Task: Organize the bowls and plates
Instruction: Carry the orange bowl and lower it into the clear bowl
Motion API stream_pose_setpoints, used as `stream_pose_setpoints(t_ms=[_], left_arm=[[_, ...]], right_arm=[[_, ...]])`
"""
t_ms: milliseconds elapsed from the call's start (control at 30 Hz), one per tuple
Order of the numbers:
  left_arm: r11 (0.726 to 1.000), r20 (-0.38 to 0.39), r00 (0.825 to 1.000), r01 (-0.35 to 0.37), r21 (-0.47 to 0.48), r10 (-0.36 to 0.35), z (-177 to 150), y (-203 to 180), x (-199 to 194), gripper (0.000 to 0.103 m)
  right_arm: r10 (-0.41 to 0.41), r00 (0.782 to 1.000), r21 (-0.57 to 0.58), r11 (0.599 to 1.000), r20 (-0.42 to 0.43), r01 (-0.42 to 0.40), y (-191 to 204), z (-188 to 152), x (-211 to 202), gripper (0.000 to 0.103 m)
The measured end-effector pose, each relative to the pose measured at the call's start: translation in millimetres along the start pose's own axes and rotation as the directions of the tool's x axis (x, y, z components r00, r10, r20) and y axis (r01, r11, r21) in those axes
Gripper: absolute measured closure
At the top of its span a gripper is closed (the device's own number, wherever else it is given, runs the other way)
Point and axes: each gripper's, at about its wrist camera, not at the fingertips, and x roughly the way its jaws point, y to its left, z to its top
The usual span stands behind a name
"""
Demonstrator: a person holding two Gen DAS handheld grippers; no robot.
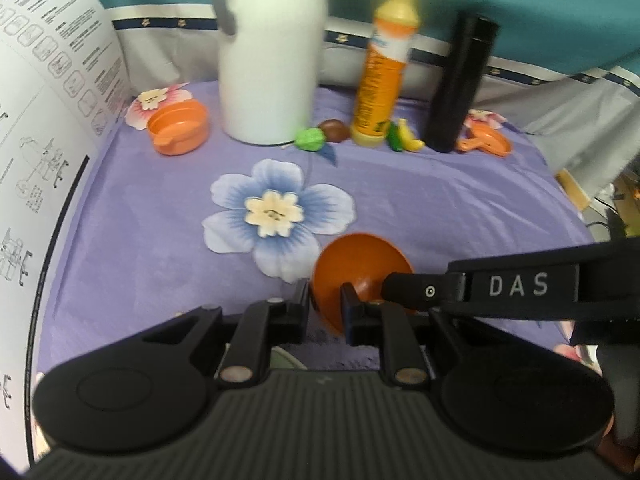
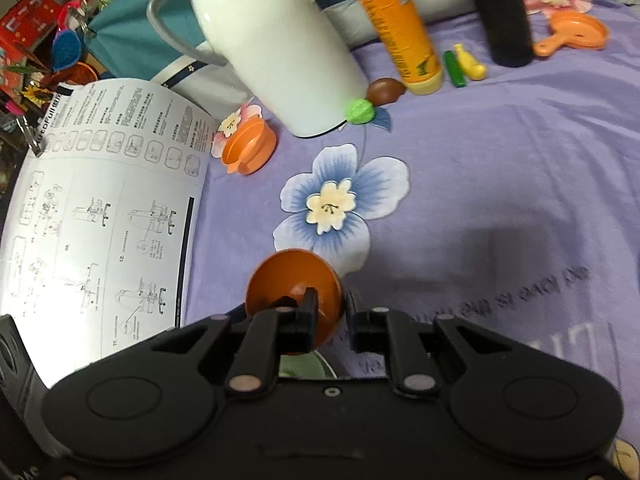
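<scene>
A small dark-orange bowl [image 1: 356,264] is held on edge above the purple flowered cloth [image 1: 440,200]. My left gripper [image 1: 325,312] is shut on its rim. My right gripper [image 2: 332,320] is shut on the same bowl [image 2: 288,276] from the other side; its arm [image 1: 520,286] reaches in from the right in the left wrist view. A lighter orange bowl [image 1: 179,127] with a spout sits at the far left, also in the right wrist view [image 2: 250,148]. A small orange pan-shaped plate [image 1: 488,142] lies at the far right, also in the right wrist view [image 2: 576,34].
A white jug [image 1: 272,52], an orange bottle [image 1: 384,68] and a black flask [image 1: 460,80] stand along the back. Toy fruits [image 1: 320,138] lie at their feet. A printed instruction sheet [image 1: 40,160] covers the left side.
</scene>
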Motion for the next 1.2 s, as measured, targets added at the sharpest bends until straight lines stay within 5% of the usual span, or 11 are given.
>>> stream_pose_setpoints(t_ms=[500, 1200], left_arm=[[0.993, -0.060, 0.997, 0.062, 0.099, -0.056, -40.7, -68.2, -20.6, 0.087], [0.992, -0.151, 0.988, 0.054, 0.116, -0.036, -61.0, -81.1, 3.4, 0.086]], right_arm=[[-0.024, 0.999, 0.062, 0.998, 0.045, 0.022, -57.6, -44.3, -73.2, 0.088], [-0.044, 0.999, 0.111, 0.993, -0.030, 0.047, -80.2, -77.4, -62.6, 0.086]])
